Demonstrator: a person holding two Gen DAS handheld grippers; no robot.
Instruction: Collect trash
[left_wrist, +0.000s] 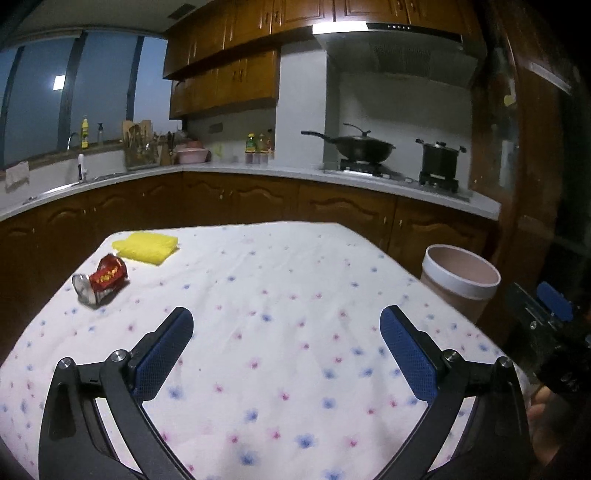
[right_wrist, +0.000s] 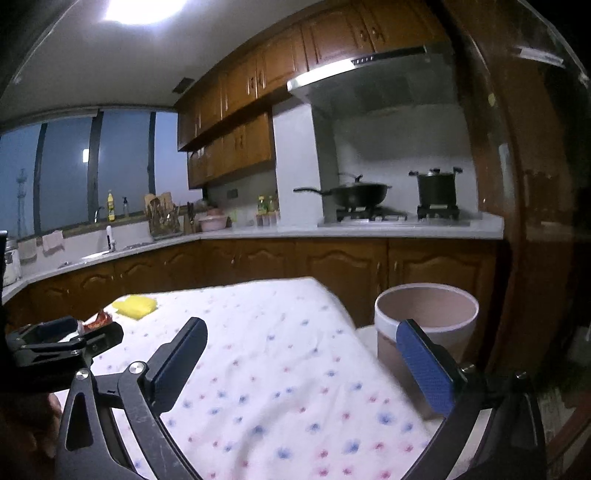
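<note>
Left gripper: the black two-finger left gripper (left_wrist: 286, 321) with blue ribbed pads is seen held low over the near part of the table, jaws spread wide, nothing between them.
Right gripper: the matching right gripper (right_wrist: 301, 334) is seen at the table's right edge, tilted, jaws likewise wide and empty; its right pad is lined up in front of the bin.
Table: a white cloth dotted with small blue and pink flowers (left_wrist: 295, 280) is spread across the whole top.
Trash: a crushed red-and-silver drink can (left_wrist: 99, 280) is shown lying on its side near the far left edge, well apart from both grippers.
Beside it: a folded yellow cloth (left_wrist: 146, 245) is laid just beyond the can, close to it; contact cannot be told.
Bin: a round pale-pink waste bin with a white rim (left_wrist: 460, 282) is stood off the table's right side.
Step judged: the can is probably to be reached by the left gripper.
Advice: the can should be straddled across its narrow crushed body, the yellow cloth left clear, and the squeeze kept gentle so it is not slipped.
</note>
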